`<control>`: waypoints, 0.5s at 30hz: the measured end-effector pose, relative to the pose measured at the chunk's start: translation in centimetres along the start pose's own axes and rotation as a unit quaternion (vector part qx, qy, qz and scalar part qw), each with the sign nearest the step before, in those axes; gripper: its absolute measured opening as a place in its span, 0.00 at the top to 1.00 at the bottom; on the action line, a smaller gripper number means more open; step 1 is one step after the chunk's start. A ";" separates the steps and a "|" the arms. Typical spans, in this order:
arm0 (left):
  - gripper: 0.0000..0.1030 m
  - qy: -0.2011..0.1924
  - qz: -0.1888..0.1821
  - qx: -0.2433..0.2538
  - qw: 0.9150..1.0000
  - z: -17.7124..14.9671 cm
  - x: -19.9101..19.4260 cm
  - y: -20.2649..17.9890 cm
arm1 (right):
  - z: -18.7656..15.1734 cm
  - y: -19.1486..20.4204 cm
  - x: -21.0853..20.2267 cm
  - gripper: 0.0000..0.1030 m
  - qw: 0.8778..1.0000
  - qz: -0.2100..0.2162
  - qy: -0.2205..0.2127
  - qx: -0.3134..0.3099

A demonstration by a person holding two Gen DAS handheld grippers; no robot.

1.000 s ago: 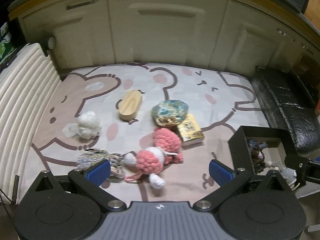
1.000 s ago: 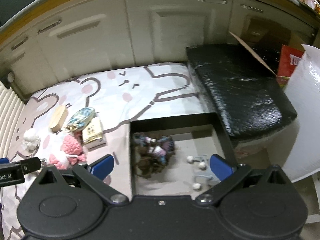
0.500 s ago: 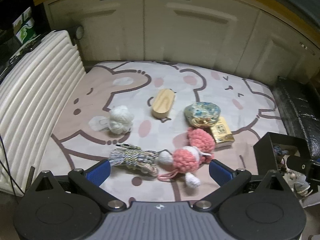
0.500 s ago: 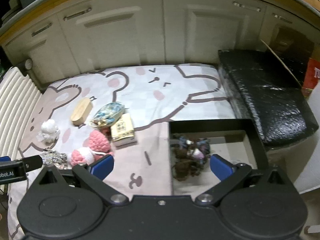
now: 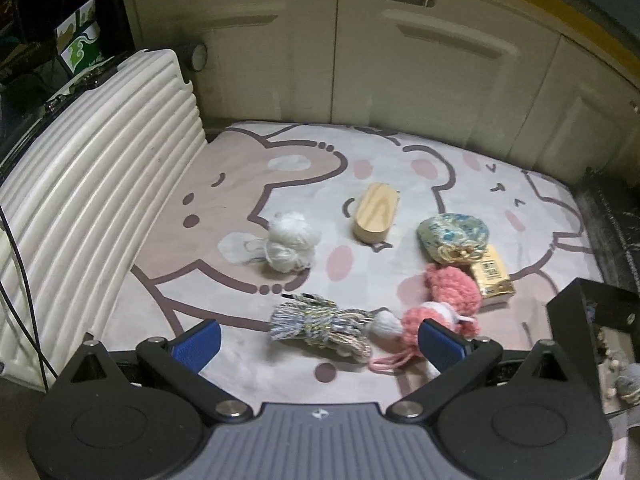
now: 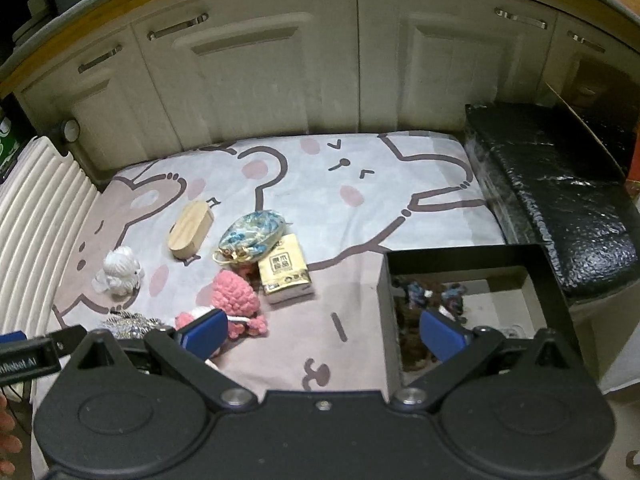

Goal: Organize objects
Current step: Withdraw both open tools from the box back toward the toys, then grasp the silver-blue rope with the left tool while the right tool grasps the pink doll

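Yarn bundle (image 5: 320, 330), mixed grey and yellow, lying on the cartoon-printed mat (image 5: 280, 184), sitting between the spread blue pads of the left gripper (image 5: 318, 344) but not touching either pad. Gaping wide and holding nothing, that gripper. Resting just beside the bundle, at its right end, a pink crocheted toy (image 5: 444, 304) with a white pom-pom touching the yarn and a pink cord trailing toward the camera. Lying farther back, well apart from the bundle, a white yarn ball (image 5: 290, 246) and a wooden oval box (image 5: 376, 212). Sitting behind the pink toy, a blue patterned pouch (image 5: 454, 236), overlapping a gold packet (image 5: 492, 278). Standing at the mat's right edge, a black box (image 6: 468, 256), containing dark knitted items (image 6: 424, 300) bunched along its left side. Hovering over the box's near left corner with fingers spread and empty, the right gripper (image 6: 322, 334), one pad over the mat near the pink toy, the other over the box interior. Running along the left of the mat, a white ribbed panel (image 5: 100, 184); lying at the far right, a black cushion (image 6: 560, 184); standing behind everything, cream cabinet doors (image 6: 260, 80).
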State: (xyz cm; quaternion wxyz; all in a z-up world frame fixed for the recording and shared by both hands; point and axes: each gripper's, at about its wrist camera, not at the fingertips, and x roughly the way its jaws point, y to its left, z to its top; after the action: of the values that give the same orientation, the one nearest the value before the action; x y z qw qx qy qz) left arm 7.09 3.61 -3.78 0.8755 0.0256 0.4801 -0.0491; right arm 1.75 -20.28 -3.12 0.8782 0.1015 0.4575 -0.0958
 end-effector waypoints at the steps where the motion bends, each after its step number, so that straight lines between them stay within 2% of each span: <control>1: 0.00 0.001 0.000 0.004 1.000 0.0 0.3 0.2 | 0.0 0.2 0.1 0.00 1.000 0.001 -0.002 0.000; 8: 0.00 0.014 0.000 0.005 1.000 0.3 2.4 1.7 | 0.5 1.8 2.1 0.00 0.999 0.045 0.011 0.018; 12: 0.00 0.014 -0.005 -0.002 1.000 0.6 3.5 2.8 | 1.0 2.9 3.9 0.00 0.996 0.073 0.035 0.034; 15: 0.00 0.012 -0.016 0.000 1.000 0.9 4.3 3.0 | 1.4 3.3 5.5 0.00 0.994 0.076 0.055 0.059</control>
State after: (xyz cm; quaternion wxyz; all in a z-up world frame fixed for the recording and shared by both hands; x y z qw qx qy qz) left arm 10.44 6.21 -6.91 0.8687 0.0190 0.4909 -0.0629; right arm 6.80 -17.86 -6.62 0.8489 0.1925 0.4897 -0.0499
